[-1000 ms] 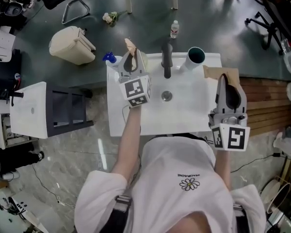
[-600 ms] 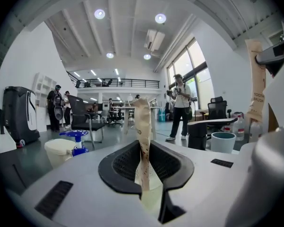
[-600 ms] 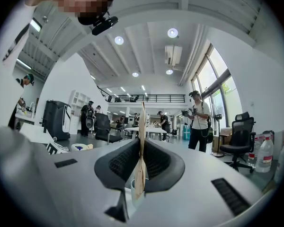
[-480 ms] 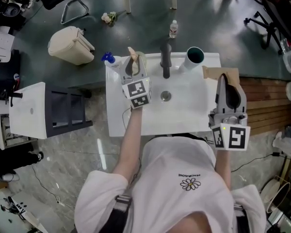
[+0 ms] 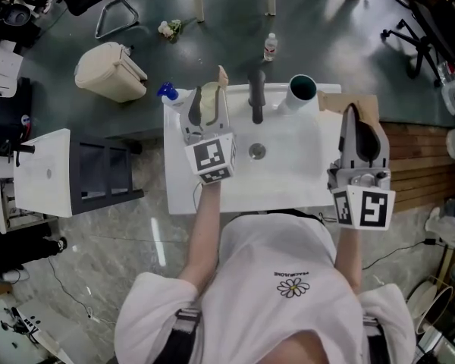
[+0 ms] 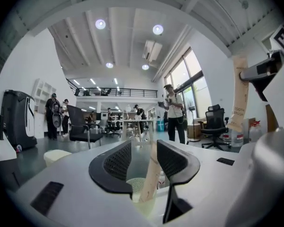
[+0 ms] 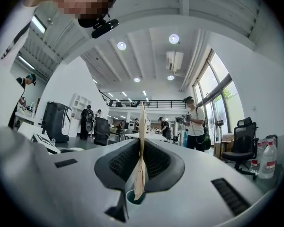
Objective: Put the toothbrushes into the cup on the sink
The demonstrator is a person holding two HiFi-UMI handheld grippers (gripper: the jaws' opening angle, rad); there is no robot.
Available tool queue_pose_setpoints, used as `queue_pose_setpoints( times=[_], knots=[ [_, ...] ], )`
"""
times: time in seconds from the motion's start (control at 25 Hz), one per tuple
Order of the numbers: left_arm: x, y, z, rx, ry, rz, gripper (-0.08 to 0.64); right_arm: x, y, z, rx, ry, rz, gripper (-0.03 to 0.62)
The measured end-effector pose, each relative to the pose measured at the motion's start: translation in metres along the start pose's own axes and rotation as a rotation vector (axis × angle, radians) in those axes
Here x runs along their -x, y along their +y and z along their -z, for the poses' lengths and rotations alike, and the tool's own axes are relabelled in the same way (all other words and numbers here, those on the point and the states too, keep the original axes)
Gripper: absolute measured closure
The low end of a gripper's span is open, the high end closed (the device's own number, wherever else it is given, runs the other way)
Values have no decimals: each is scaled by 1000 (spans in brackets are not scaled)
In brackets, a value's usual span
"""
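Release is the step in hand. The left tool (image 6: 144, 148) stands over the back left corner of the sink (image 5: 288, 180). Its jaws are opening and the pads do not press on the toothbrush (image 6: 151, 174), which leans in its paper sleeve between them with its foot in the pale cup (image 6: 135, 186) below. We judge it best to let the jaws spread fully, then lift straight up along the brush so no pad snags the sleeve and tips the cup. The right tool (image 7: 141, 150) hangs at the sink's right edge, clamped on a second toothbrush (image 7: 142, 126). We bring that one over once the left is clear. A dark cup (image 5: 303, 89) stands at the back edge.
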State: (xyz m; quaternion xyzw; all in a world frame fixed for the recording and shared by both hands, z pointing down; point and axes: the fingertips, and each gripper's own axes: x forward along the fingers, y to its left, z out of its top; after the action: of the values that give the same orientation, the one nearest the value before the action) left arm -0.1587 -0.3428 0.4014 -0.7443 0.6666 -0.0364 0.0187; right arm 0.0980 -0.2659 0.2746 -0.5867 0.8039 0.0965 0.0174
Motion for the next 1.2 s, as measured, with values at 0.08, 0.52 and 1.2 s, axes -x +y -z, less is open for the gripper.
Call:
queue_pose_setpoints(
  times=[0.08,0.52,1.2],
  knots=[
    [12,2,-19,3,-32,-12,399,-7,-5,-7,19,-25,4,569],
    [87,13,-101,-5,-188,-117,532,-68,-20,19,-42,23,-51,569],
    [117,34,-159,52,-275,-142,538,-96,-3,176,-134,387,-65,569]
  ],
)
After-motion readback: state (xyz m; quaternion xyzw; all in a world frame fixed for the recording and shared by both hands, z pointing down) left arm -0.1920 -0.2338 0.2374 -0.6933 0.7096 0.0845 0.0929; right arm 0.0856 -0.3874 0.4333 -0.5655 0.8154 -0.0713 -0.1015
